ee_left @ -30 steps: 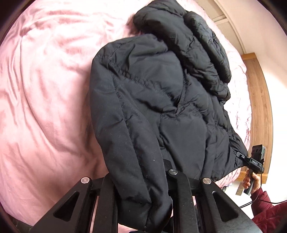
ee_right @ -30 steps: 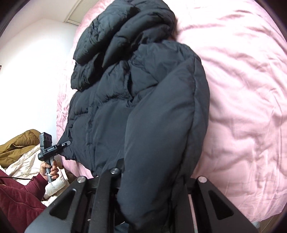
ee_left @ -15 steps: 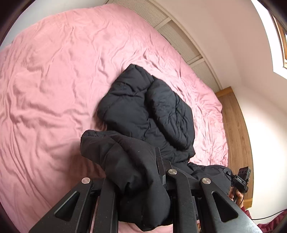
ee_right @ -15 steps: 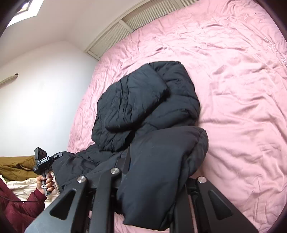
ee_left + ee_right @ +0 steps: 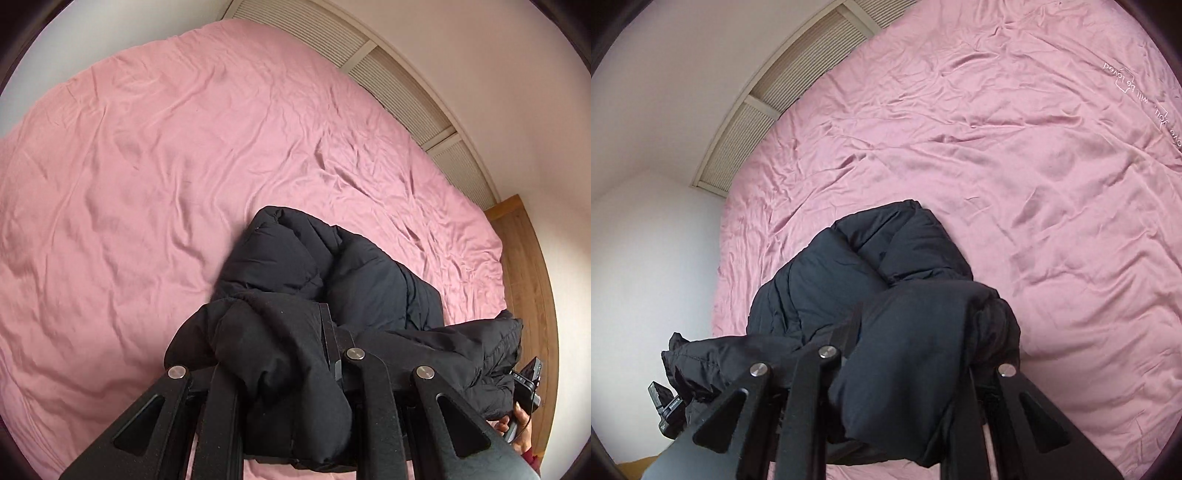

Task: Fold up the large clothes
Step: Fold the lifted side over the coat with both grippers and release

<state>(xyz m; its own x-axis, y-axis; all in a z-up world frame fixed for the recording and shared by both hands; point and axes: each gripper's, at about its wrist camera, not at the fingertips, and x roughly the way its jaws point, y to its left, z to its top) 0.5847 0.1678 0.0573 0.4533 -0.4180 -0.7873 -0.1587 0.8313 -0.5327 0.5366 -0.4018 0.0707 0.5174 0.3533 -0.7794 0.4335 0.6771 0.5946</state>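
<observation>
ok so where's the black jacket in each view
Left wrist: jacket lower centre-right, its near end bunched in the left gripper.
Right wrist: jacket lower centre-left, its near end bunched in the right gripper.
Shared landmark: the pink bedsheet under it.

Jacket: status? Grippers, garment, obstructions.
Left gripper shut on jacket. Right gripper shut on jacket too. Near edge lifted, far bulk bunched on pink bed. Nothing in the way.
</observation>
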